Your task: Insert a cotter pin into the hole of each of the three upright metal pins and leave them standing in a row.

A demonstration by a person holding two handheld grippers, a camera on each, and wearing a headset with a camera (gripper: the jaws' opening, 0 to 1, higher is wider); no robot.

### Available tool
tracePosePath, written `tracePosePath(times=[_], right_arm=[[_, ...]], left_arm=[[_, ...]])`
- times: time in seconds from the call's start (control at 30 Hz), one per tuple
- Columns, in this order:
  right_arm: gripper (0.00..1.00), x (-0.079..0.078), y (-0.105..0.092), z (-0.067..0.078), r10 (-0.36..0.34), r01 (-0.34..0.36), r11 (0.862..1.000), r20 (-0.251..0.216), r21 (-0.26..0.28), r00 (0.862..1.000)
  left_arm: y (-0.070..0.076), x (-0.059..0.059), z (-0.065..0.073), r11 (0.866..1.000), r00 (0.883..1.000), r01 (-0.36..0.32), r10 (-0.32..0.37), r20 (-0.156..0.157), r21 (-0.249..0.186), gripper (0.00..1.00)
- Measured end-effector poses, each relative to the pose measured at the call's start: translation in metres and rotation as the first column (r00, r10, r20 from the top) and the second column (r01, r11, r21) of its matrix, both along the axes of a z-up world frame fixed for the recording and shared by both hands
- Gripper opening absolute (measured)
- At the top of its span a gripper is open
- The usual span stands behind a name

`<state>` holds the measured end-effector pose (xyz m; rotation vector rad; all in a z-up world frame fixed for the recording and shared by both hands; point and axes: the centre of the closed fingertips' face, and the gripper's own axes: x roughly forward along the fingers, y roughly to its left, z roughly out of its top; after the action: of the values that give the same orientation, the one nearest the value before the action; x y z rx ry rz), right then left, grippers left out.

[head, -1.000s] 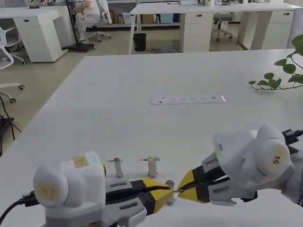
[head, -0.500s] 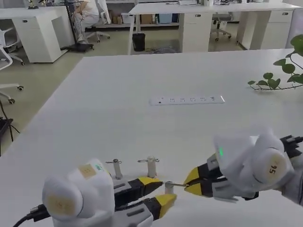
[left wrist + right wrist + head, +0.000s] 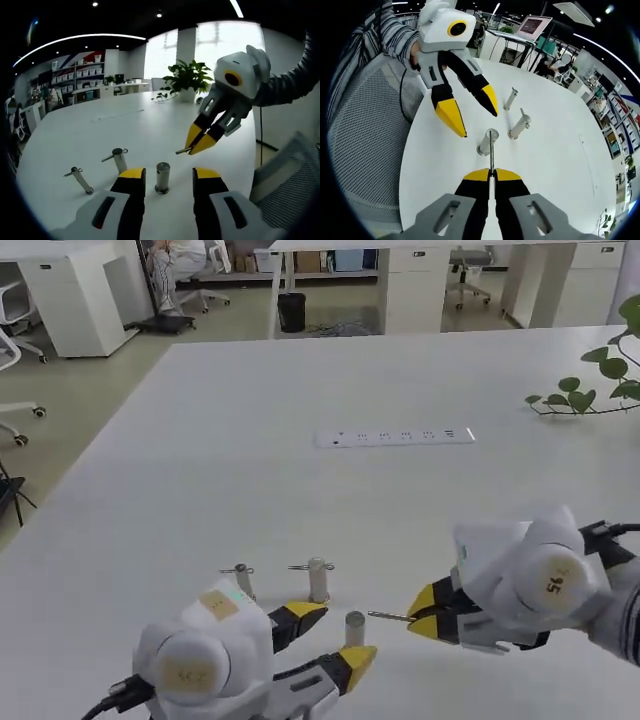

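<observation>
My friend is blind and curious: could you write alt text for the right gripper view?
The right hand-held gripper, shut on a thin cotter pin, aims it at the nearest upright metal pin on a white table. The open left hand-held gripper hovers beside that pin; two further pins stand behind.

You work at a wide white matte workbench [image 3: 250,420]. A long white power strip [image 3: 392,437] lies mid-surface, and a green leafy plant [image 3: 580,400] sits at your right edge. Beyond the bench are a pale grey-green floor [image 3: 70,390], white rectangular desks [image 3: 60,290] and a black waste bin [image 3: 291,312]. Small round ceiling spotlights [image 3: 95,4] are lit.
</observation>
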<state>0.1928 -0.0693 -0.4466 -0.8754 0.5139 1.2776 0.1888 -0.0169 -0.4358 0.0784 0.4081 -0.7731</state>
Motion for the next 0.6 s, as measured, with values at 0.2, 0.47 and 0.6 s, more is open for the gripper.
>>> tracePosePath(times=[0.2,0.47,0.6], right_arm=[[0.00,0.006,-0.005,-0.011,-0.012,0.012,0.999,0.000,-0.033,1.000],[0.00,0.010,-0.004,-0.025,-0.005,0.004,0.999,-0.024,-0.052,1.000],[0.00,0.011,-0.004,-0.027,0.000,-0.002,0.998,-0.024,-0.060,1.000]], left_arm=[[-0.004,0.007,-0.011,0.999,1.000,-0.024,0.024,-0.016,0.031,0.34],[-0.011,0.013,-0.031,0.996,0.998,-0.034,0.038,-0.049,0.081,0.29],[-0.012,0.018,-0.037,0.995,0.995,-0.065,0.070,-0.071,0.071,0.27]])
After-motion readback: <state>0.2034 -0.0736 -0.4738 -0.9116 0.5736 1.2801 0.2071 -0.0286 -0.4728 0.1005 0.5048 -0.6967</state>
